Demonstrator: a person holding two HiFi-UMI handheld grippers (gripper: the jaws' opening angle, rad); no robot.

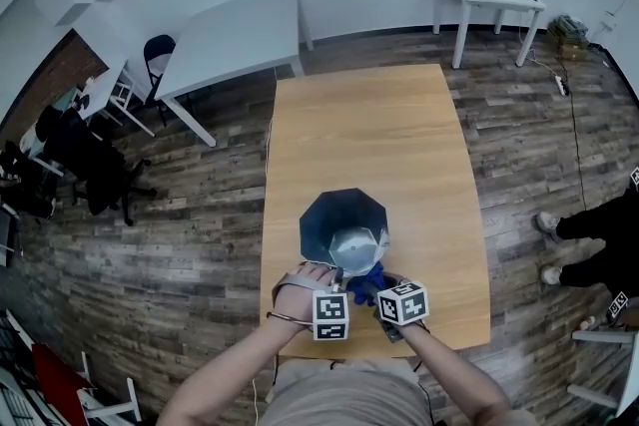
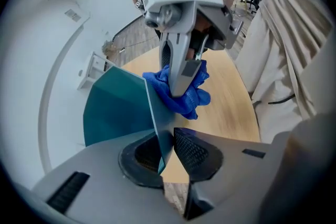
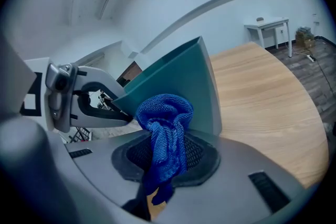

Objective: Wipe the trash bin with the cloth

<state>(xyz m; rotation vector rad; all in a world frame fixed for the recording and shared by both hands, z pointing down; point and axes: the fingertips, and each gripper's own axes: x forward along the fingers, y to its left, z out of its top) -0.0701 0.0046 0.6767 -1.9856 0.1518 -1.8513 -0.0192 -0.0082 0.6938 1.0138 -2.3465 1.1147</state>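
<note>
On the wooden table (image 1: 369,125), close to its near edge, sits the teal bin (image 1: 342,219), open mouth facing up. L gripper (image 2: 167,152) is clenched on the bin's near wall, w/ the thin rim between its pads. R gripper (image 3: 165,160) grasps a blue cloth (image 3: 164,113), bunched up & touching the bin's outer side, just right of the L gripper. Someone's legs (image 1: 589,239) show far right on the floor.
</note>
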